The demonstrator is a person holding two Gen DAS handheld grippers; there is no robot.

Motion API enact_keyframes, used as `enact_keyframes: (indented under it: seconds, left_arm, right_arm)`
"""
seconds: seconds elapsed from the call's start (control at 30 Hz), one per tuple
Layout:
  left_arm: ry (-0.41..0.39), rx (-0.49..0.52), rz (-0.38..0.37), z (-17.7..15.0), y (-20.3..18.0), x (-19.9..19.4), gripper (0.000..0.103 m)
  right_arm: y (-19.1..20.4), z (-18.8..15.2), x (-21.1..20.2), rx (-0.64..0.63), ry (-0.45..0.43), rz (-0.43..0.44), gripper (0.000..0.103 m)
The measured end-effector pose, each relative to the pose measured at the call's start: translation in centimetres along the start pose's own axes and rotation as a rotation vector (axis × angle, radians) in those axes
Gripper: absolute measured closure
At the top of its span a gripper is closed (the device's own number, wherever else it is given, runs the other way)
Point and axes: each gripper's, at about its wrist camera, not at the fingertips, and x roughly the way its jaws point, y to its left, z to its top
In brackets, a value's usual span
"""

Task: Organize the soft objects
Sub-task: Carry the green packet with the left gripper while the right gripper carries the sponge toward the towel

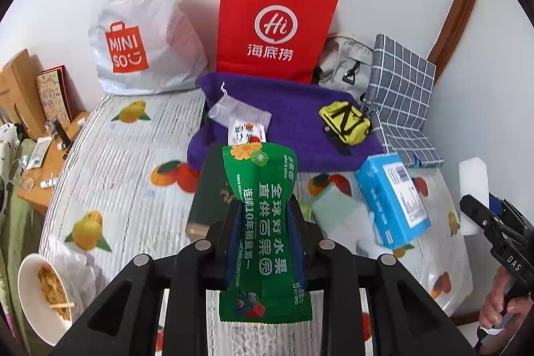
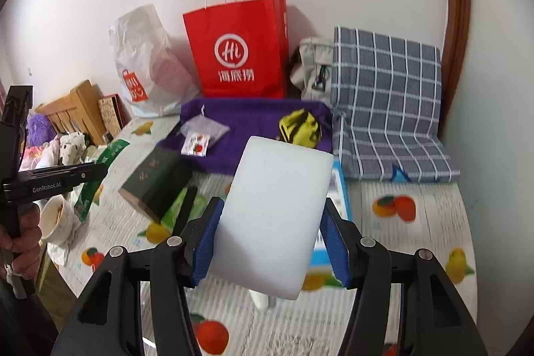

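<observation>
My left gripper point(image 1: 265, 209) is shut on a green wet-wipes pack point(image 1: 263, 229), held above the table. In the right wrist view my right gripper point(image 2: 272, 216) is shut on a white foam block point(image 2: 273, 219), its blue pads point(image 2: 205, 242) pressing both sides. That block shows at the right edge of the left wrist view point(image 1: 470, 189), and the green pack shows at the left of the right wrist view point(image 2: 100, 175). On the purple cloth point(image 1: 293, 115) lie a yellow pouch point(image 1: 345, 120) and a small mesh bag with a sachet point(image 1: 240, 119).
A fruit-print tablecloth point(image 1: 126, 175) covers the table. A dark green box point(image 2: 157, 182), a blue tissue box point(image 1: 393, 199), a checked cushion point(image 2: 387, 102), a red paper bag point(image 1: 277, 22), a white plastic bag point(image 1: 140, 22) and a grey bag point(image 1: 343, 62) stand around. A food bowl point(image 1: 43, 292) sits front left.
</observation>
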Motion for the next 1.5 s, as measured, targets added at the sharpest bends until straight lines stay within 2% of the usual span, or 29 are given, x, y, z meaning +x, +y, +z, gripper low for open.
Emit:
enact_keyframes:
  seconds: [0.33,0.77,1.2,1.5]
  left_arm:
    - [-0.035,0.028,0.028,3.4,-0.5,0.6,0.078]
    - [-0.073,0.043,0.057,7.8,-0.7,1.7,0.078]
    - [-0.041,0.004,0.06,10.3,0.1,5.4,0.078]
    - [-0.012,-0.024,0.045,11.8,0.9,8.2,0.077]
  right_arm:
    - [-0.3,3.9,1.7,-0.017,-0.051,0.011,0.046]
    - [-0.5,8.1,4.6,0.008,-0.063,0.061,0.046]
    - [-2.0,11.2,8.5,0.079,-0.032,0.121,0.046]
    - [-1.7,12.8,11.2,0.07,-0.028,0.141,0.046]
